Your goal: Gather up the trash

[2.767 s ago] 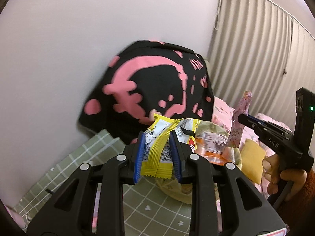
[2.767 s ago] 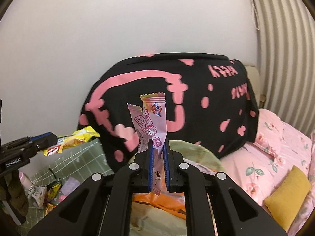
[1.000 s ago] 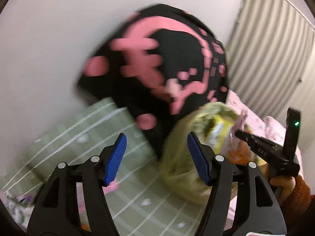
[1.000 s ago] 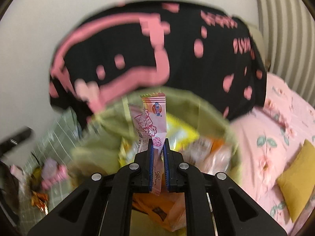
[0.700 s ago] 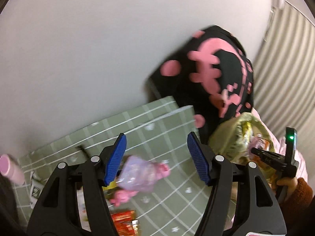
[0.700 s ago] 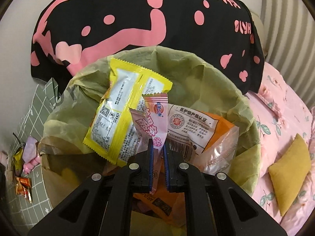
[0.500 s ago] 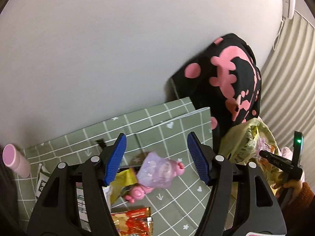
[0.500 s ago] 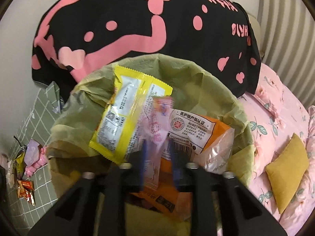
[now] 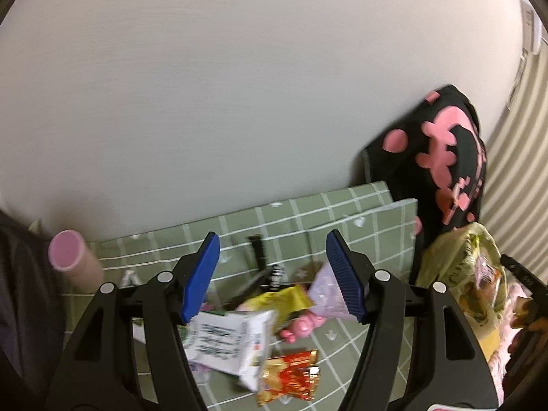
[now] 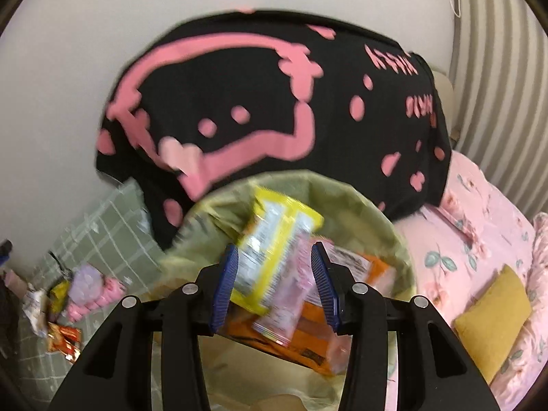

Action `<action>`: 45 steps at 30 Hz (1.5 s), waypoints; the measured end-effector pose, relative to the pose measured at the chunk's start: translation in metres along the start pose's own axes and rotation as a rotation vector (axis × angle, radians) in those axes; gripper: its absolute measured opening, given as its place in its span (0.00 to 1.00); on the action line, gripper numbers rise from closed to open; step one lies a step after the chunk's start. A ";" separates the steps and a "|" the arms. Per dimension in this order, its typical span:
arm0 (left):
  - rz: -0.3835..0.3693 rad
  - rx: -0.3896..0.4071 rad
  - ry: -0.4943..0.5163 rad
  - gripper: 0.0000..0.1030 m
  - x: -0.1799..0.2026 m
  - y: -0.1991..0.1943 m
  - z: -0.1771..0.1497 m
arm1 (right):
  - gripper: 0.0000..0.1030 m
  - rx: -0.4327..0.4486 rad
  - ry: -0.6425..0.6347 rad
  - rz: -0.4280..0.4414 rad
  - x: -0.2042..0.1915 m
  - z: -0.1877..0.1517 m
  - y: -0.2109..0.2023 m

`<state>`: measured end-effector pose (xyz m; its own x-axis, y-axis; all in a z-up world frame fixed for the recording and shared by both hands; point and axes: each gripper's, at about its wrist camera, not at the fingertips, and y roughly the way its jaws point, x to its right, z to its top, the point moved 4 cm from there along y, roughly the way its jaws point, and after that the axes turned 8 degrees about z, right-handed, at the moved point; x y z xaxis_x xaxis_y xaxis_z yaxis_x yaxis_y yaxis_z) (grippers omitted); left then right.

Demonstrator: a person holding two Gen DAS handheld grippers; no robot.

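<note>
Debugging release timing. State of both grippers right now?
Left gripper: open, holding nothing, above wrappers on the green mat.
Right gripper: open, holding nothing, over the trash bag; pink wrapper lies loose inside.

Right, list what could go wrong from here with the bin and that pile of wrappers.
1. The trash bin looks well filled: the yellow wrapper and pink wrapper sit high and might slide out.
2. The open left gripper hovers over overlapping litter: the white packet and the red and gold wrapper. It may grab two, or snag the green checked cloth.
</note>
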<state>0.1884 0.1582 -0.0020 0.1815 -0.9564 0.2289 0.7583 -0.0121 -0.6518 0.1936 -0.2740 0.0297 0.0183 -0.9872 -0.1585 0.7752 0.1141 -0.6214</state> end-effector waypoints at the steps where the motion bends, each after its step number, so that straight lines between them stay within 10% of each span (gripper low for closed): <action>1: 0.010 0.003 -0.010 0.59 -0.006 -0.001 -0.001 | 0.41 0.013 -0.003 0.017 -0.006 0.003 -0.002; 23: 0.221 -0.036 -0.168 0.59 -0.110 -0.022 -0.053 | 0.41 -0.078 -0.142 0.362 -0.165 -0.037 0.053; 45: 0.107 -0.144 -0.155 0.59 -0.079 -0.012 -0.093 | 0.41 -0.153 -0.347 0.433 -0.233 -0.082 0.136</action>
<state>0.1070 0.2073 -0.0796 0.3587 -0.8983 0.2539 0.6342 0.0349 -0.7724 0.2434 -0.0189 -0.0806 0.5397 -0.8228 -0.1782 0.5515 0.5055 -0.6636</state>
